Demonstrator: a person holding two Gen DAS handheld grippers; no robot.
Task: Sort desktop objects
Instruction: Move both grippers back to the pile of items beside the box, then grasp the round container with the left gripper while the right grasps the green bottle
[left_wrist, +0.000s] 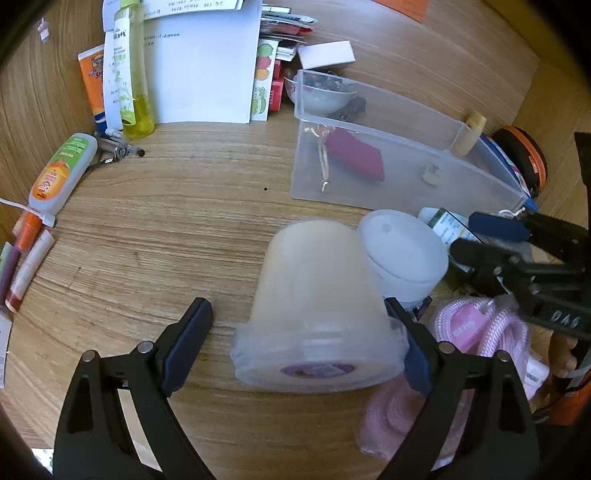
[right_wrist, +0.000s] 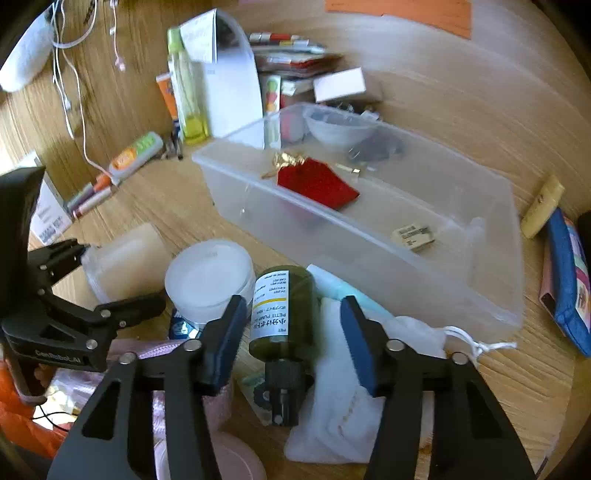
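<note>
One clear bin (right_wrist: 369, 258), one dark pump bottle (right_wrist: 282, 314), two frosted tubs (left_wrist: 314, 295) (left_wrist: 402, 251), one yellow bottle (left_wrist: 135, 74), two hand-held grippers.

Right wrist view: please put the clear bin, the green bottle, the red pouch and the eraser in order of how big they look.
1. clear bin
2. green bottle, though it lies nearest the camera, so this is unsure
3. red pouch
4. eraser
</note>
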